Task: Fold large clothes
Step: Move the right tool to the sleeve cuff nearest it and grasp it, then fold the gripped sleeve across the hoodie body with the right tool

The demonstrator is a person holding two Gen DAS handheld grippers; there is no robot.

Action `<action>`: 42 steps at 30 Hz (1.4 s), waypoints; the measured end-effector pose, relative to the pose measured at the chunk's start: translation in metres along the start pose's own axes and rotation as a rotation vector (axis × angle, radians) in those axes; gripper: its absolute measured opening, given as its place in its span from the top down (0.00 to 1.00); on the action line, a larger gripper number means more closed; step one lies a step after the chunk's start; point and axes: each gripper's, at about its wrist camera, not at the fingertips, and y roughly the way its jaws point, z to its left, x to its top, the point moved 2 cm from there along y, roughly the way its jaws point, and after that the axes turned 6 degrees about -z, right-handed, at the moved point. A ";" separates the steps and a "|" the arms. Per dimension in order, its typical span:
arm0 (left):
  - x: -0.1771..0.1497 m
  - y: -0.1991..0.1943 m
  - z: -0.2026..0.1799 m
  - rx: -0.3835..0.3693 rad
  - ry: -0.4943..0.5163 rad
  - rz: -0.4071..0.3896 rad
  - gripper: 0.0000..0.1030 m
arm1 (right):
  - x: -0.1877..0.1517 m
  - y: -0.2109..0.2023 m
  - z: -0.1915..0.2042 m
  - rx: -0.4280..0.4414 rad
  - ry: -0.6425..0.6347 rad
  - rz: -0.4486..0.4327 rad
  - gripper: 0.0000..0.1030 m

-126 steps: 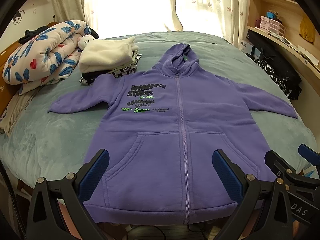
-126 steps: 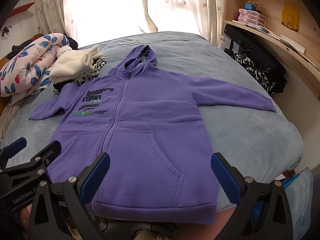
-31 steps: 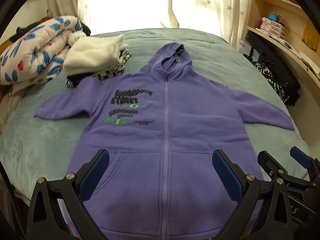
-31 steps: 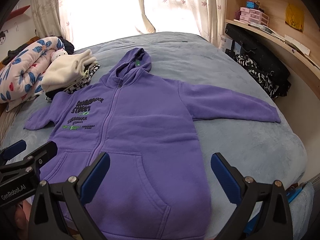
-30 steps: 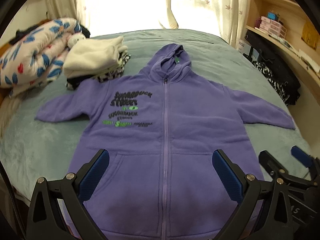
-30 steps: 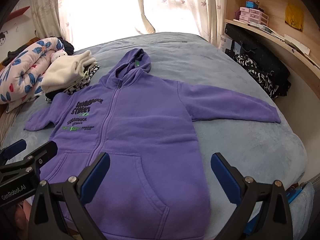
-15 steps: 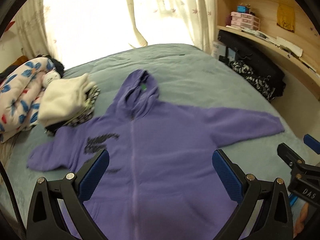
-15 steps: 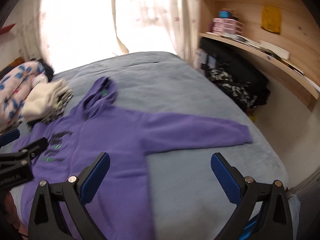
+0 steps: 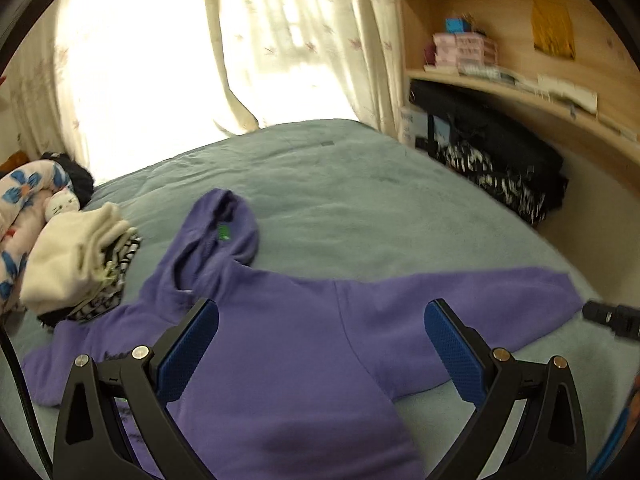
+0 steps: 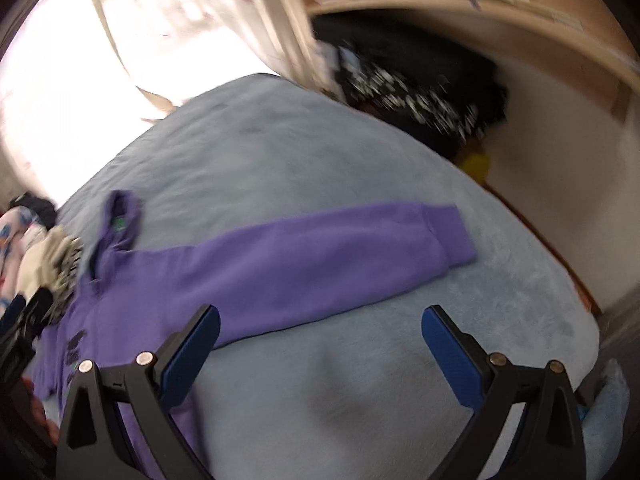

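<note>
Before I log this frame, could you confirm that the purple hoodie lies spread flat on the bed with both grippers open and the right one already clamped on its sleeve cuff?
Not quite: the right gripper holds nothing. In the right wrist view its jaws stand wide apart, short of the sleeve cuff. The purple hoodie does lie spread on the bed, and the left gripper is open too.

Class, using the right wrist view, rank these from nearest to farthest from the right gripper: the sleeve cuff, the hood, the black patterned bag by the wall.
1. Sleeve cuff, ahead, to the right.
2. Hood, far left.
3. Black patterned bag, beyond the bed.
</note>
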 end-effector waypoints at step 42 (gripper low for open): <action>-0.061 0.030 0.106 0.033 -0.191 0.209 0.38 | -0.046 0.019 0.192 0.362 -0.288 -0.061 0.89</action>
